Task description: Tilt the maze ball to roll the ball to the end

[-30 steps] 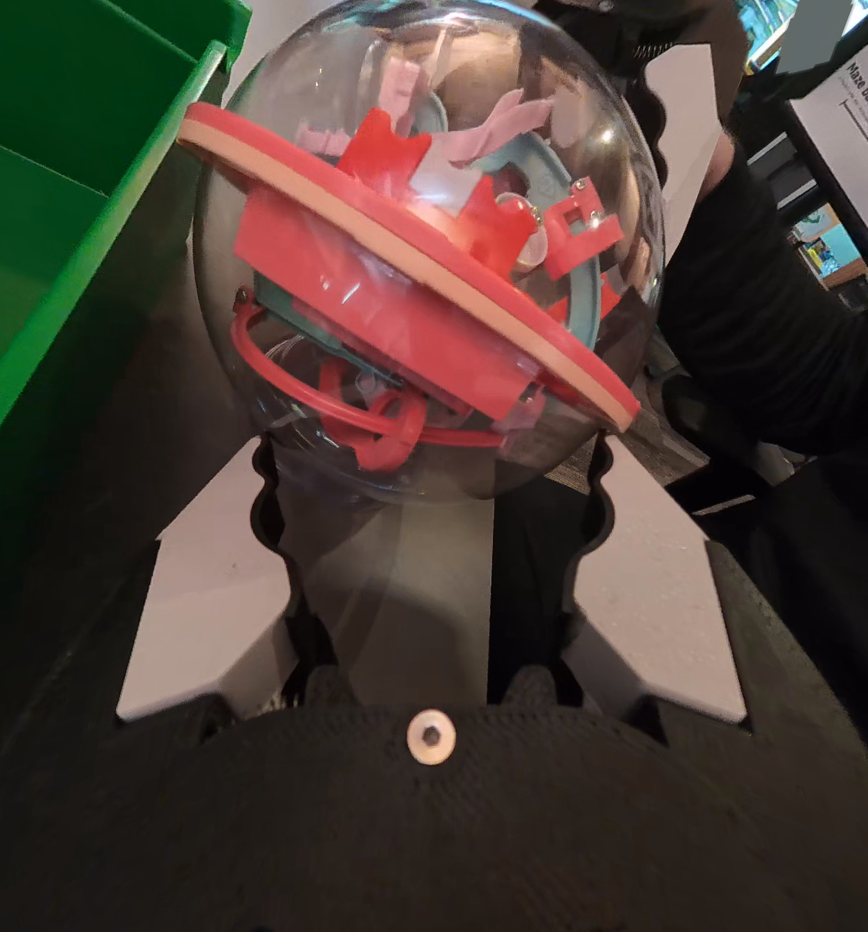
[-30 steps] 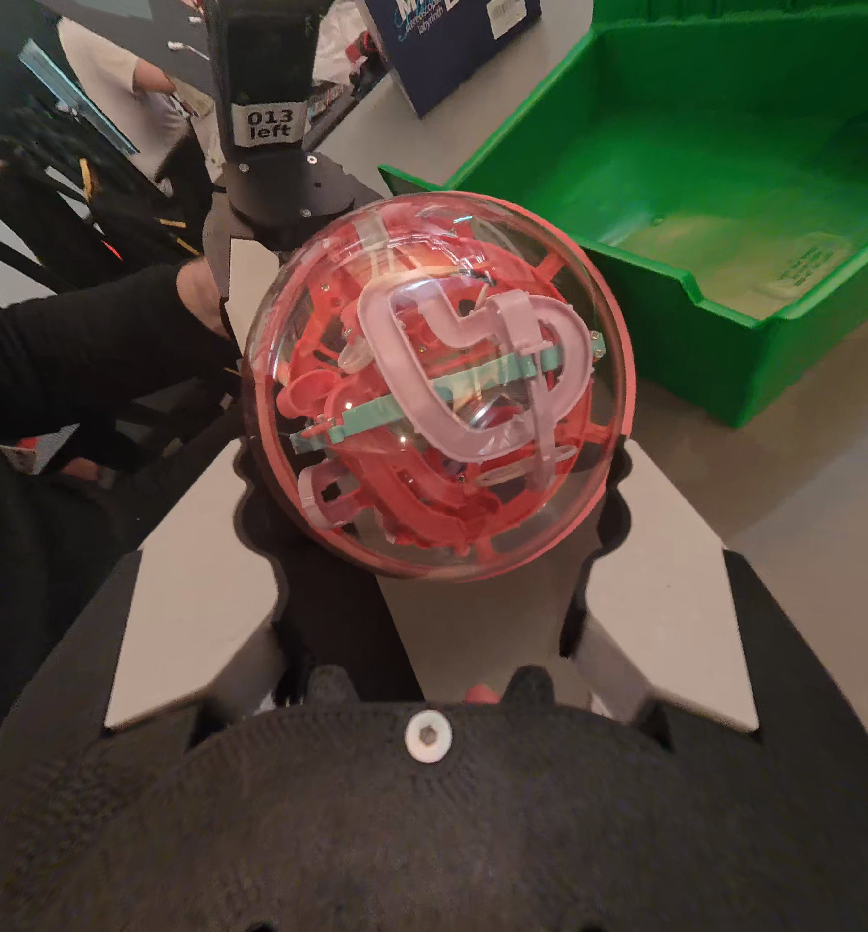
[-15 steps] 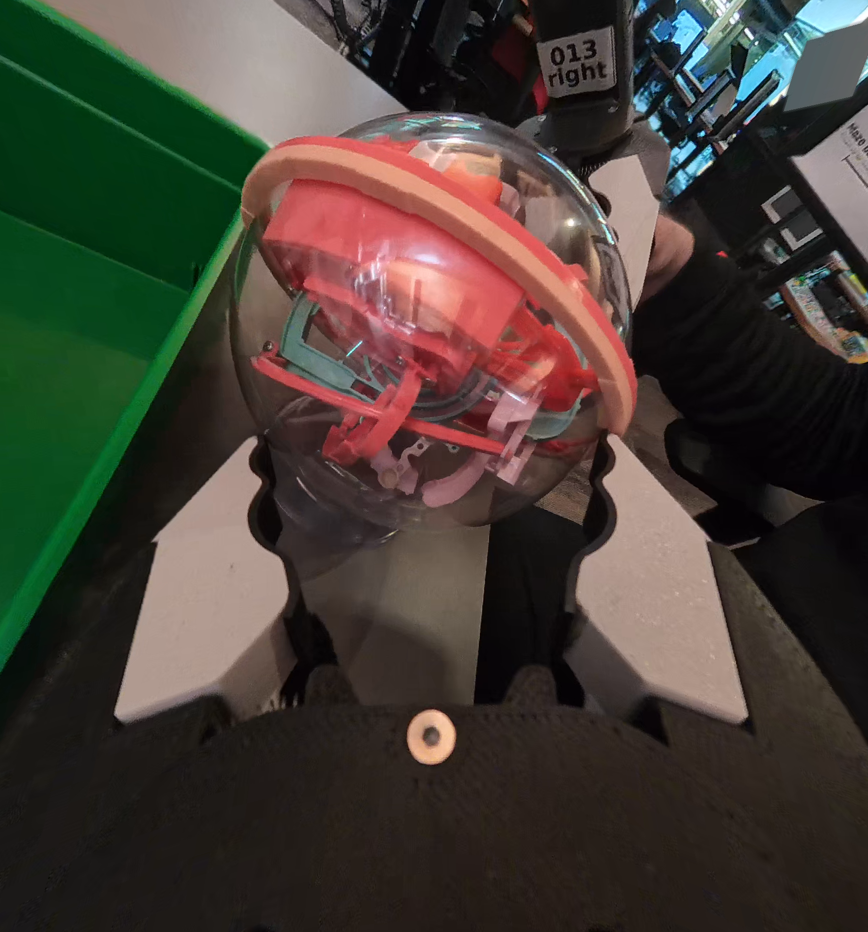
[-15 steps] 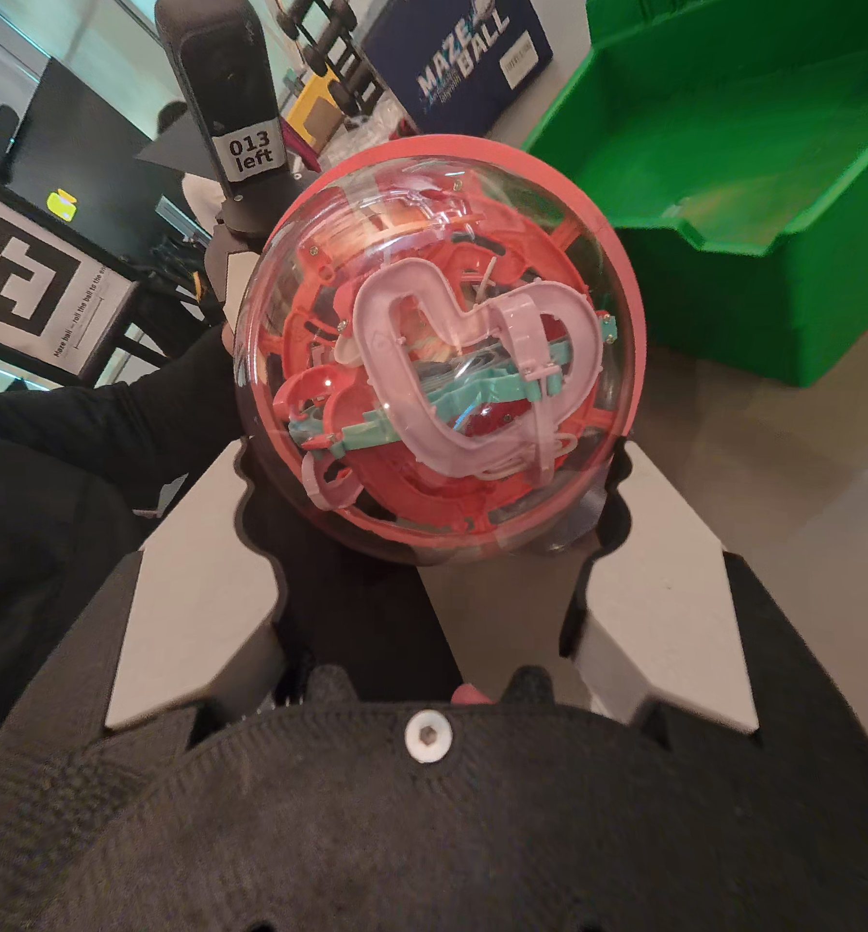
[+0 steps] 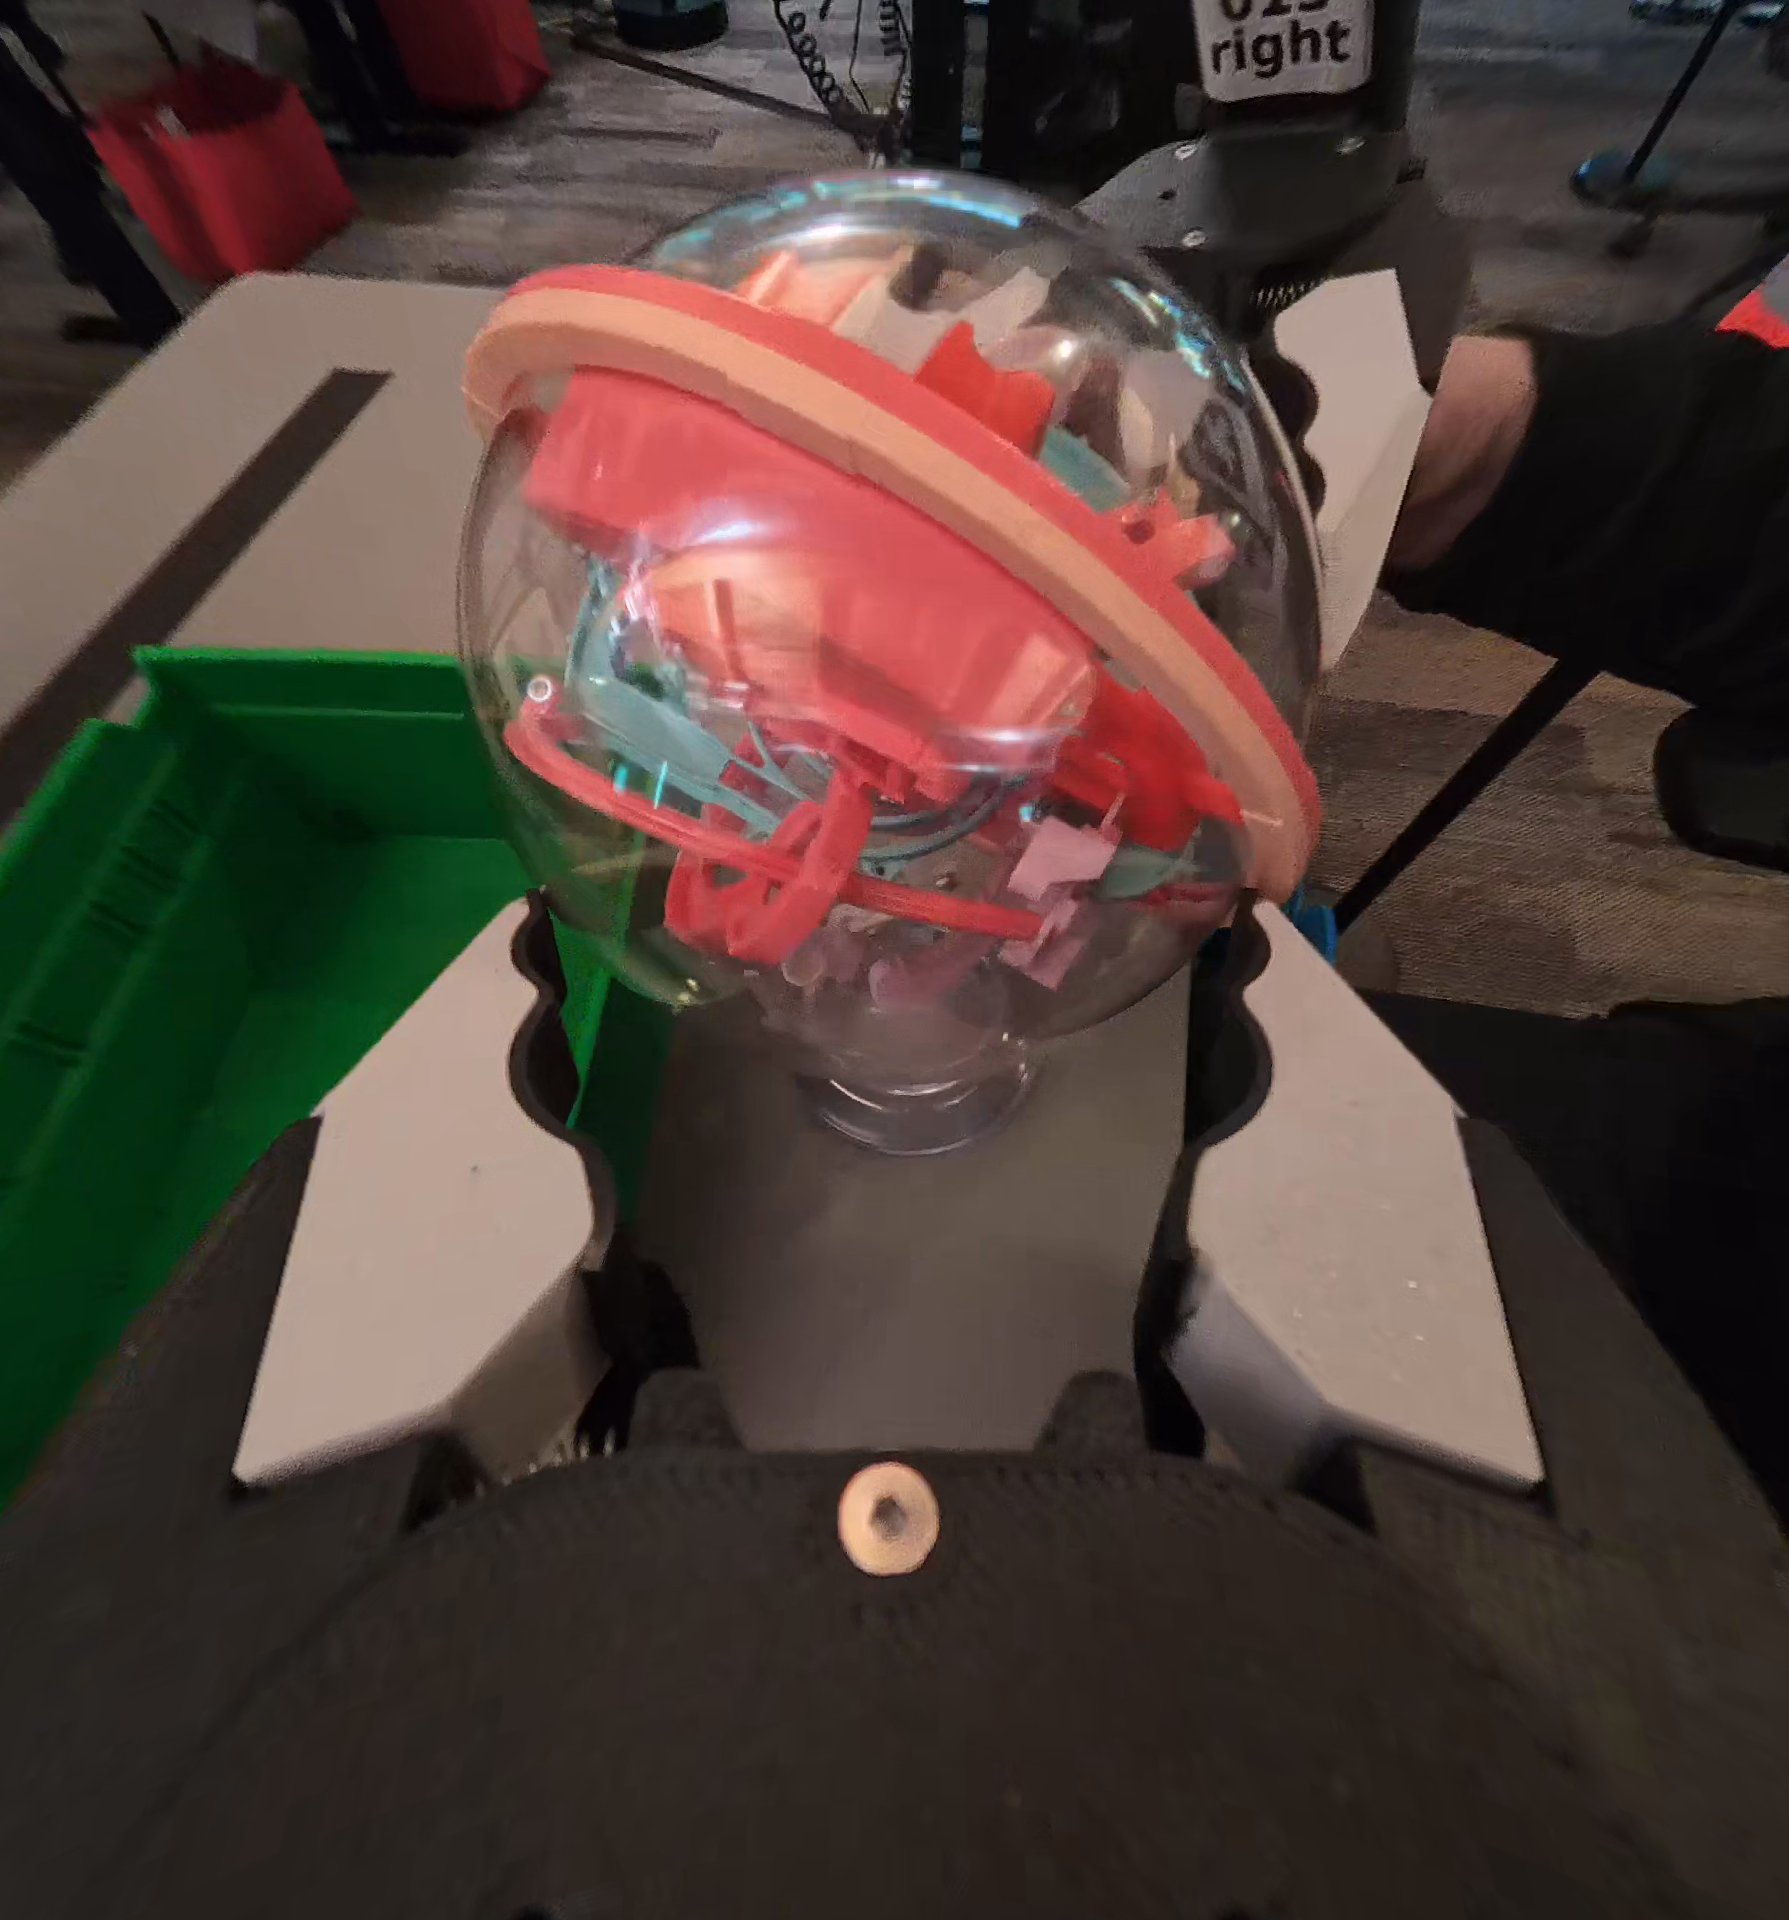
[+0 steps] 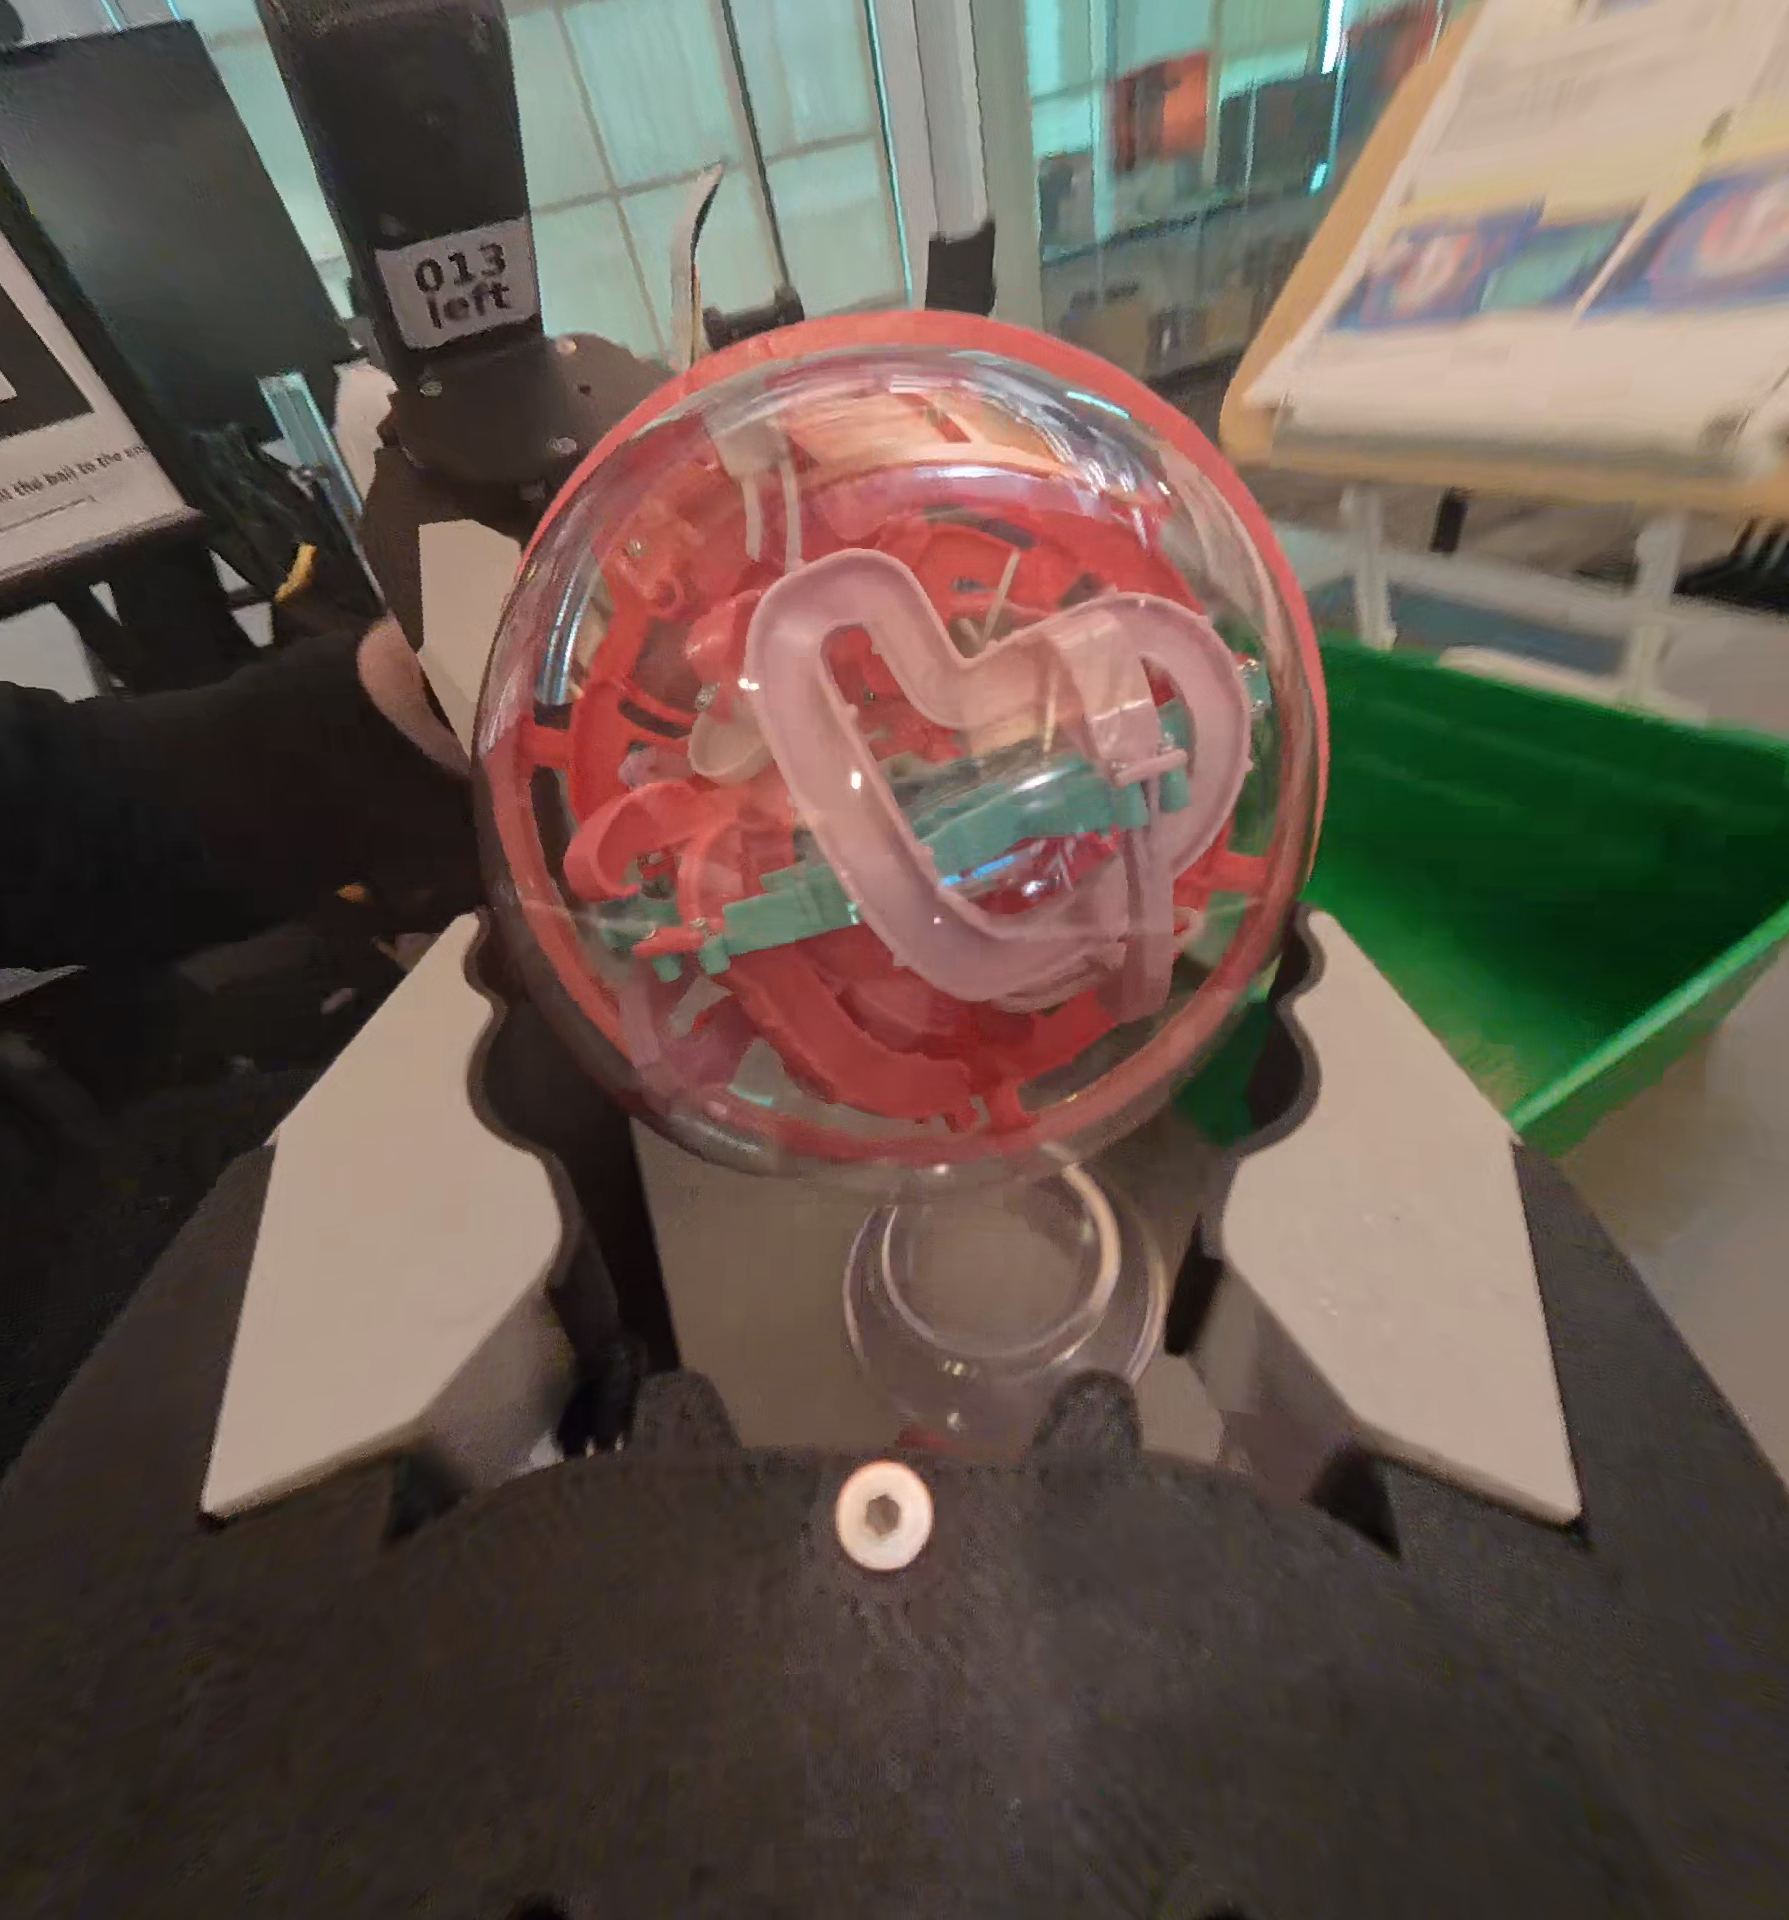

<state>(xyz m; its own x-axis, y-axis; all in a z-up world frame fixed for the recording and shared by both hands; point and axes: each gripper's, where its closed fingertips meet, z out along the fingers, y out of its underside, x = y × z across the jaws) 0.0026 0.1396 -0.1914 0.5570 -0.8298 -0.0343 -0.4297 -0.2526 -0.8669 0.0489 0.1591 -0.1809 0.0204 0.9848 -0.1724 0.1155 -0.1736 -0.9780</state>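
The maze ball [image 5: 869,582] is a clear sphere with red, teal and pink tracks and a red-and-cream band around it. It also fills the middle of the right wrist view [image 6: 890,748]. My left gripper [image 5: 890,935] and my right gripper [image 6: 890,935] face each other, each shut on the ball's lower sides. The ball hangs just above a clear round stand [image 6: 994,1309], also seen in the left wrist view [image 5: 916,1101]. I cannot pick out the small ball inside the maze.
A green bin [image 5: 194,935] stands on the grey table [image 5: 142,468], right of the ball in the right wrist view [image 6: 1596,883]. A person's black sleeve [image 5: 1648,499] holds the far gripper. A black-and-white sign [image 6: 17,416] and a slanted board with papers [image 6: 1596,260] stand behind.
Both grippers have turned the ball from a downward look to a level one. The band and tracks have rotated, and the clear stand has come into view under the ball.
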